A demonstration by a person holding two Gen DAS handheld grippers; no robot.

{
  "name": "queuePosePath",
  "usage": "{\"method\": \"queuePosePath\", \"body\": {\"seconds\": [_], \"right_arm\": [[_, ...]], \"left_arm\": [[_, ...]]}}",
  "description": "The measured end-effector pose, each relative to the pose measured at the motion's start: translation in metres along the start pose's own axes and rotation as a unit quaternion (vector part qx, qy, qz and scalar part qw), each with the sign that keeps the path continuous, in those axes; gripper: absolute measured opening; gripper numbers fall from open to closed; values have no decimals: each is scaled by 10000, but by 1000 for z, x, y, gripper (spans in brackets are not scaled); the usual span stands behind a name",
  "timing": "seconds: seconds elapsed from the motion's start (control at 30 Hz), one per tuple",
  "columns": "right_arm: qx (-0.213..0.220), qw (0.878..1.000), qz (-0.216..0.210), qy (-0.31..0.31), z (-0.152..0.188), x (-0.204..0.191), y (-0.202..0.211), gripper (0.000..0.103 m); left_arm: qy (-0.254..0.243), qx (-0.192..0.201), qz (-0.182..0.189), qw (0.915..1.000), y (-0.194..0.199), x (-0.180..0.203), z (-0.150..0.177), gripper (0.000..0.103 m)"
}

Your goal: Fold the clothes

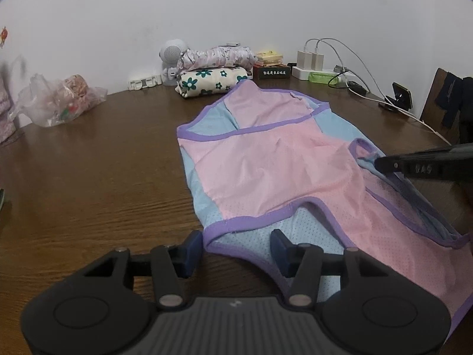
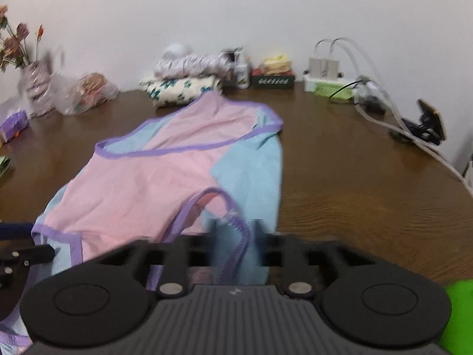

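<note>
Left gripper sits low centre of its view, fingers spread apart around the purple-trimmed blue hem of the pink-and-blue garment, which lies flat on the wooden table across centre and right of frame. Right gripper at bottom centre of its own view looks clamped on a purple-edged strap of the garment, though blur makes the pads hard to read. Folded clothes stacked at top centre by the wall, plastic bag upper left, chargers upper right.

Soft even light, fisheye-warped edges, right wrist view motion-blurred
</note>
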State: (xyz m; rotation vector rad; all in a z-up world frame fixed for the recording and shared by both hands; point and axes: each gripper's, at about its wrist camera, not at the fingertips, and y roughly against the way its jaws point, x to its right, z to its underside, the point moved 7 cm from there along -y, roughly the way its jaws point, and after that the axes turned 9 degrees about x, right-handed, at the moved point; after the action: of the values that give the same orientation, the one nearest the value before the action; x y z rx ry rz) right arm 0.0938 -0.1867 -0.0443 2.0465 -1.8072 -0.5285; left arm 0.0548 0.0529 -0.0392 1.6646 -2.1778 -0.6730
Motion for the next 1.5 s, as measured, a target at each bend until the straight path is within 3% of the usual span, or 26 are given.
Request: {"method": "queuePosePath", "body": {"seconds": [0.07,0.17,0.27,0.4,0.43,0.47,0.5,0.53,0.6,0.63,0.67,0.7,0.8,0.97,1.07,1.13,1.2,1.23,1.27,1.37,1.5], "right_arm": [[69,9993,334,184,0,3,3,2],[380,9938,1043,-3,-5,28,18,2],[355,9860,1621,-187,0,52,25,3],[324,9810,1898,-213,7,56,29,8],[441,9826,1797,-191,4,49,35,10],[540,9850,1636,-112,1,40,41,19],[610,9879,1427,10,-1,28,48,35],[680,9901,1218,132,-3,17,55,39],[627,9951,722,259,-1,-5,64,41],[557,9970,457,298,1,-16,67,41],[495,9979,264,337,4,-25,70,41],[445,9981,186,377,7,-31,71,41],[236,9982,44,549,22,-43,72,41],[-7,9958,-441,800,43,-65,82,41],[-121,9922,-733,997,55,-82,90,41],[-134,9906,-831,1075,61,-89,96,41],[-175,9910,-833,1037,65,-87,103,41],[-202,9914,-830,988,65,-83,104,41],[-222,9920,-817,933,65,-79,105,42],[-253,9937,-765,783,65,-67,105,44],[-252,9943,-698,760,66,-59,106,44]], "left_arm": [[-50,-32,25,10000,1,-1,0,51],[-89,-40,32,9999,1,-1,-1,51],[-138,-42,11,9999,-1,1,-2,51],[-101,-64,-25,9999,-5,0,-6,52],[-88,-59,-18,9999,-6,0,-8,52],[-66,-35,17,10000,-7,-1,-10,52],[-44,-10,53,10000,-8,-1,-13,52],[-22,-5,94,10000,-11,0,-15,52],[-14,-50,140,9999,-20,3,-18,47],[-56,-55,193,9998,-21,5,-18,38],[-100,-58,247,9996,-23,8,-18,11],[-143,-61,302,9994,-25,10,-19,1],[-481,-58,133,9987,-16,11,-13,1],[-198,-65,-197,9996,23,-8,13,0],[54,-149,-179,9997,58,-10,30,1],[390,-49,323,9987,81,-10,30,8],[778,164,568,9952,93,-21,16,29],[787,256,440,9956,92,-29,7,37],[623,368,163,9972,84,-39,-6,50],[205,326,-330,9987,32,-60,-43,56],[-55,-198,-628,9978,-61,-69,-77,50]]}}
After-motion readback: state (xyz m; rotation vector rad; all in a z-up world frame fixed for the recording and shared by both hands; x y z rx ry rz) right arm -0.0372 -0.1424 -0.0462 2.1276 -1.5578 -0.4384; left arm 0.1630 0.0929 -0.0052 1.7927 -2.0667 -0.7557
